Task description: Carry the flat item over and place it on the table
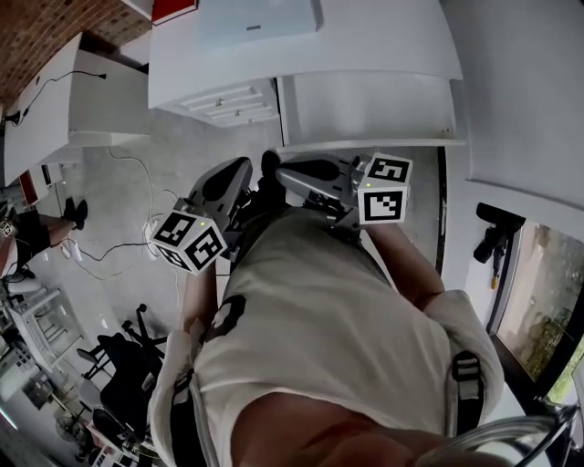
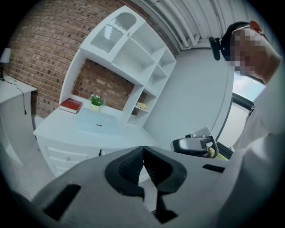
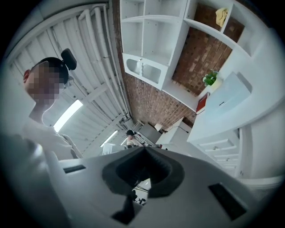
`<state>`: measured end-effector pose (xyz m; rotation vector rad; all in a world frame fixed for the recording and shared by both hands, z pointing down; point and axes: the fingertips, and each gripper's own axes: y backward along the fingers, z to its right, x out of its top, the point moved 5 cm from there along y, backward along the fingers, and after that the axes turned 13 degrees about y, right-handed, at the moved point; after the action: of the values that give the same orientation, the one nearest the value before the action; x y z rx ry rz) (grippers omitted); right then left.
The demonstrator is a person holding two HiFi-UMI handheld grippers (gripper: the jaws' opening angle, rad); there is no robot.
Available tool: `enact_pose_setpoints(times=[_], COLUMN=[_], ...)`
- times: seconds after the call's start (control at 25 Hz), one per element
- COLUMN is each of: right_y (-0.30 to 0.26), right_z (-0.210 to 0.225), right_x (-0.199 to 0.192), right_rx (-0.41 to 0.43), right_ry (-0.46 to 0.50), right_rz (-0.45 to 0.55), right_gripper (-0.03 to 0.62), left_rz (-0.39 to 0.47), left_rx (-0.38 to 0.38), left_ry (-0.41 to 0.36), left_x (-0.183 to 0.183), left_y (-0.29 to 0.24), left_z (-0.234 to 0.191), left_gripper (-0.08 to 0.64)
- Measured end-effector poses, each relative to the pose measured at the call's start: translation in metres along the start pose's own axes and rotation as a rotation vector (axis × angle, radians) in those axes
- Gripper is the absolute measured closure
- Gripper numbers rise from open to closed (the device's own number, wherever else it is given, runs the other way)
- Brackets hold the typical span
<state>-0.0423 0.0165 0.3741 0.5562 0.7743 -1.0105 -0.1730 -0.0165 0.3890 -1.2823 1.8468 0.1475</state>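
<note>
**Flat item** [image 1: 260, 20]: a thin, pale panel, possibly a closed laptop; the picture is too washed out to be sure. It lies on the white desk [image 1: 383, 55] at the top centre of the head view. In the left gripper view a red book [image 2: 70, 105] and a small plant [image 2: 95, 101] stand behind it, under the white shelves [image 2: 133, 49].

**Left gripper** [image 1: 239, 167]: jaws pressed together, nothing between them. It sits at mid-frame in the head view, in front of the person's chest.

**Right gripper** [image 1: 285, 171]: jaws likewise together and empty. It sits just beside the left one, tips almost meeting.

**Relation that matters:** the item lies ahead of both grippers, toward the top of the head view and well apart from them. Its long axis runs across the frame, along the desk's back edge. In the left gripper view it sits above and left of the jaws. In the right gripper view it lies far off toward the right edge. Neither hand looks clearly nearer, so a two-sided pickup seems likely, with both jaws opening first.

**Second white table** [image 1: 55, 100]: upper left of the head view, perhaps where the item is to go.
</note>
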Motion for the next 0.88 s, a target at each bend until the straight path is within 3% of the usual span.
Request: enact_pose_setpoints(times=[0.2, 0.4, 0.56, 0.88], right_y=[-0.002, -0.016, -0.047, -0.131], right_z=[-0.009, -0.013, -0.023, -0.051], right_x=[-0.012, -0.021, -0.033, -0.058], right_rx=[0.0, -0.031, -0.032, -0.042], right_ry=[0.024, 0.038, 0.025, 0.039], right_rz=[-0.078, -0.109, -0.174, -0.274], right_gripper=[0.583, 0.583, 0.583, 0.583], left_rz=[-0.005, 0.004, 0.03, 0.055], left_rx=[0.021, 0.077, 0.143, 0.135], left_ry=[-0.015, -0.052, 0.011, 0.052], left_x=[-0.01, -0.002, -0.007, -0.011], left_y=[0.009, 0.037, 0.08, 0.148], left_z=[0.005, -0.027, -0.059, -0.109], left_gripper=[0.54, 0.54, 0.54, 0.54])
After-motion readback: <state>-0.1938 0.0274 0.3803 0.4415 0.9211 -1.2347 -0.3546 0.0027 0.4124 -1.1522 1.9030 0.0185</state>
